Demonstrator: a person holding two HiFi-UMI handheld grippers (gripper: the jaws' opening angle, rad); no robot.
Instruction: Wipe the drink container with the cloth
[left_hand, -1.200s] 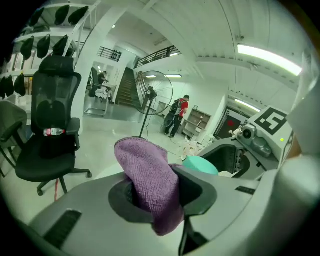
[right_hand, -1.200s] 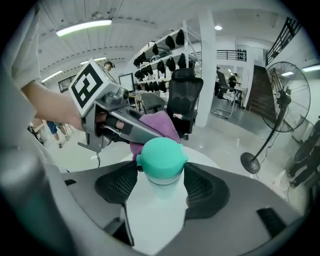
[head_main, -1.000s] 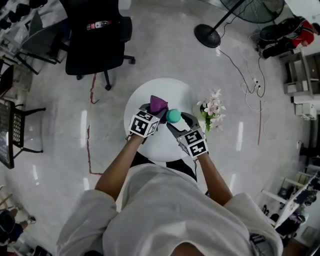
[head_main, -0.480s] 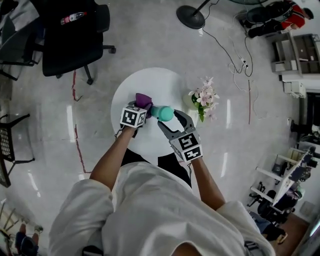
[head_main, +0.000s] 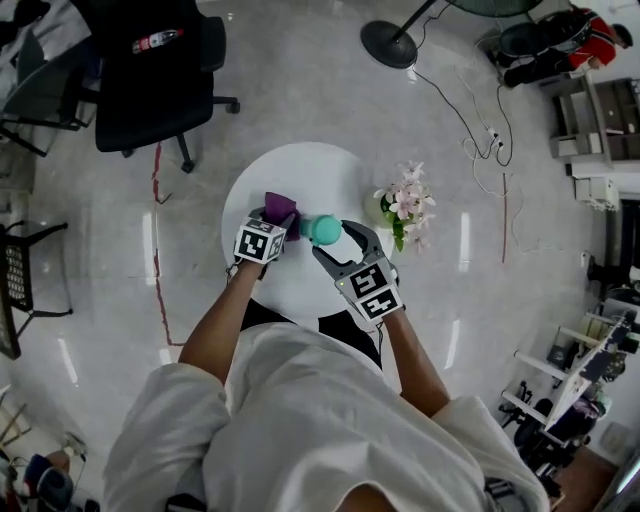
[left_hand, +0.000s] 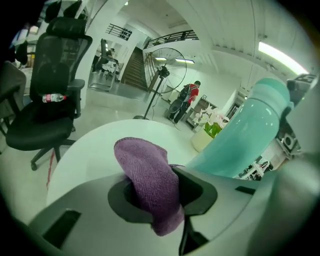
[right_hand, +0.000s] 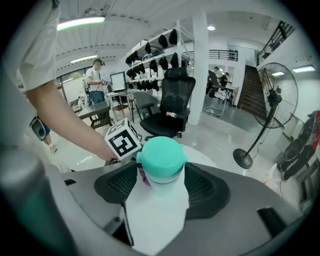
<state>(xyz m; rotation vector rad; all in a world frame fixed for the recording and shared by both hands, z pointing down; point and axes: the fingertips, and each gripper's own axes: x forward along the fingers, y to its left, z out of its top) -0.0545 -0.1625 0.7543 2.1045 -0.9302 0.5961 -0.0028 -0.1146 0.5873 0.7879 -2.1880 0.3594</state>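
Note:
My right gripper (head_main: 330, 240) is shut on a teal drink bottle (head_main: 322, 229) and holds it above the round white table (head_main: 300, 290). In the right gripper view the bottle (right_hand: 159, 175) sits between the pads, teal cap pointing away. My left gripper (head_main: 278, 222) is shut on a purple cloth (head_main: 279, 209), just left of the bottle. In the left gripper view the cloth (left_hand: 150, 180) bunches out of the jaws, and the bottle (left_hand: 245, 135) rises close at the right. I cannot tell whether cloth and bottle touch.
A pot of pink flowers (head_main: 400, 208) stands at the table's right edge. A black office chair (head_main: 150, 75) is on the floor at the back left, a standing fan's base (head_main: 388, 42) at the back. A red line (head_main: 157, 270) runs along the floor left of the table.
Both grippers stay at the table's far side with cloth and bottle. The head view has shifted, and the cloth now sits lower, beside the bottle.

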